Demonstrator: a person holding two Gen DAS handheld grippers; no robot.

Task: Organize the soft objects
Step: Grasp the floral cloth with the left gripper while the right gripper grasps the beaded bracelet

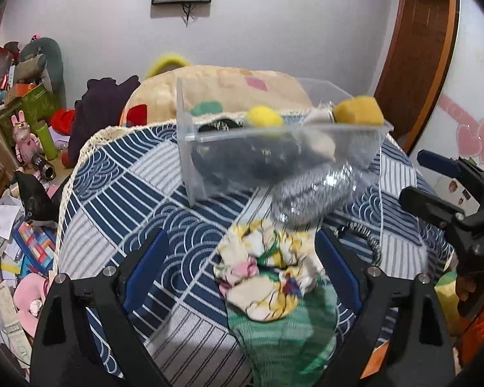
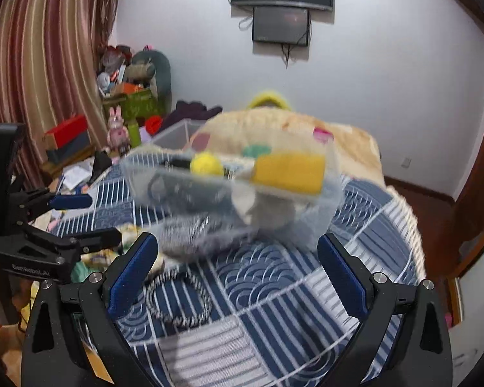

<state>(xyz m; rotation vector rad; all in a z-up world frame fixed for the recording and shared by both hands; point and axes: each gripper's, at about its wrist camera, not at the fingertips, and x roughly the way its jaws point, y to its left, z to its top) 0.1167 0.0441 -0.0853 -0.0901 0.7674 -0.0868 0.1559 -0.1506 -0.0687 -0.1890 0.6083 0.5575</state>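
A clear plastic box (image 1: 190, 148) stands on the blue patterned bedspread (image 1: 119, 174). It holds a yellow ball (image 1: 264, 116), a yellow sponge (image 1: 358, 111) and dark and grey soft items. My left gripper (image 1: 242, 258) is open, its fingers either side of a floral cloth bundle (image 1: 264, 274) that lies on a green knit cloth (image 1: 284, 332). A silver scrubber (image 1: 309, 193) lies just past it. My right gripper (image 2: 238, 264) is open and empty, just short of the box (image 2: 329, 222). A black-and-white braided loop (image 2: 177, 300) lies between its fingers.
A cream blanket (image 1: 229, 87) is heaped behind the box. Toys, boxes and papers clutter the floor at the left (image 1: 25, 148). The right gripper shows at the right edge of the left wrist view (image 1: 448, 190). A wooden door (image 1: 416, 64) stands at the far right.
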